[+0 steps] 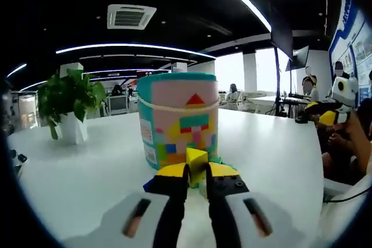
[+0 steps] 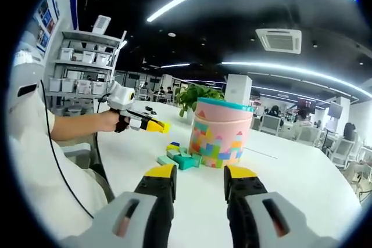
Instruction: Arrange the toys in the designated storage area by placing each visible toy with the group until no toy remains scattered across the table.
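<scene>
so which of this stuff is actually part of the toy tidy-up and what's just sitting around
Part of the job:
- yellow block between the left gripper's jaws
- blocks piled beside the pink tub
- pink tub
- right gripper, open

Just around:
- potted plant
- shelves

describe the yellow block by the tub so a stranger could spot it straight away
Find the pink tub with teal rim and coloured block print on the white table. At its base, the left gripper pinches a yellow wedge block; the loose blocks lying there are mostly teal.
</scene>
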A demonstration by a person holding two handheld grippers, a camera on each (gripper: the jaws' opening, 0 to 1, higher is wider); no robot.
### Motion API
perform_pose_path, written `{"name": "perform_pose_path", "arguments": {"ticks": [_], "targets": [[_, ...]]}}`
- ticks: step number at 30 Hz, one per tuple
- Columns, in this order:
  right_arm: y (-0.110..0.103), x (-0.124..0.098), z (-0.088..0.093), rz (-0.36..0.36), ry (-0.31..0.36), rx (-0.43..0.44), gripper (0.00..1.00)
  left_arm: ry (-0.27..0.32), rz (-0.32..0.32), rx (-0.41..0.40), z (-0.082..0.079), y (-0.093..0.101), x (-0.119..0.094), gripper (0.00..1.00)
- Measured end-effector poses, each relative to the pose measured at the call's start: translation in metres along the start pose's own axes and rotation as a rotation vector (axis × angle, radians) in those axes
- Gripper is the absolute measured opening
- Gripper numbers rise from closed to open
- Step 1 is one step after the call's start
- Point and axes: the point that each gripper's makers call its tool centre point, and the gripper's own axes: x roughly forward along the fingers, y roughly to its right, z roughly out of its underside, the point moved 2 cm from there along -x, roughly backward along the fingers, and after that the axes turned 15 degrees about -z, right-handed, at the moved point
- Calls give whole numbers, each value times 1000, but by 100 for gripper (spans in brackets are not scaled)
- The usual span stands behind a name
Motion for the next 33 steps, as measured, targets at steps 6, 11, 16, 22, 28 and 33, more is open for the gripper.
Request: {"name": "perform_pose_path", "arguments": {"ticks": [6,11,16,22,28,33], "targets": [[1,0,0,3,1,1,33,44,11,0,-32,-7,10,12],[0,1,0,-1,-1,0,33,70,34,-6,-65,-15,18,12],[1,1,-1,1,0,-1,33,89,56,6,-95,-17,26,12],[0,1,0,-3,-1,-2,33,86,63,80,-114,-17,39,12],[0,0,2,0,-3,4,32,41,138,116,-132,-6,57,12],[1,-1,1,0,-2,2,32,21,205,58,-149,-2,70,12]]}}
